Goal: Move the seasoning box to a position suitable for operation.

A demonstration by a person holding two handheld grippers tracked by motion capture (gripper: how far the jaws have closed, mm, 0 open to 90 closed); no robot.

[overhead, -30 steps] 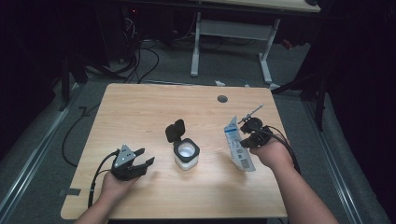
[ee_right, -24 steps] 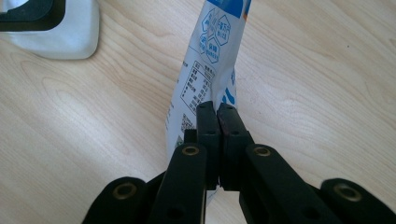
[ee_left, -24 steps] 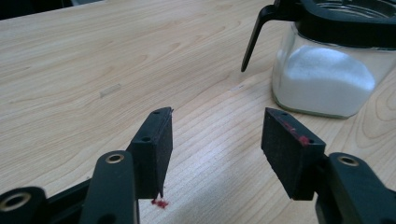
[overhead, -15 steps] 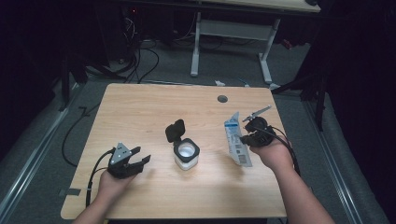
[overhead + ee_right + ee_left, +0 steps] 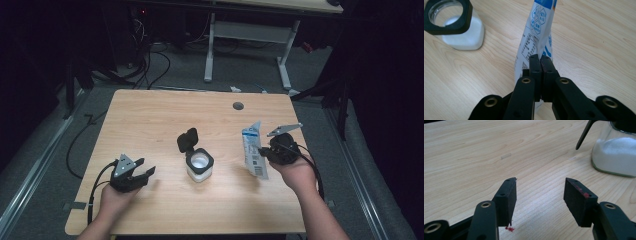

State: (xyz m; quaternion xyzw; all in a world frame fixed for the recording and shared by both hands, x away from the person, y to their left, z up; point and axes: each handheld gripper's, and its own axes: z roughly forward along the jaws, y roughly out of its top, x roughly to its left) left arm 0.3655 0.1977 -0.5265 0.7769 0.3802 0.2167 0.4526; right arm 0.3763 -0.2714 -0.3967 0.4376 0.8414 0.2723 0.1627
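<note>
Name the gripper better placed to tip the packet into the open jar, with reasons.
Right. The right gripper is already shut on the packet, beside the open jar. The left gripper is open, holds nothing and lies farther away.

White and blue printed packet (image 5: 254,151) upright, pinched in right tool (image 5: 263,153), beside open-lidded jar (image 5: 199,164) of white powder

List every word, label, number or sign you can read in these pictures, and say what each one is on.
No text can be quoted as it reads.
Packet, held by the right gripper: blue hexagon badges and a printed table of small characters, too blurred to read.
Same packet in the high view: a barcode-like patch, too small to read.
Jar, table and left gripper: no lettering visible.
</note>
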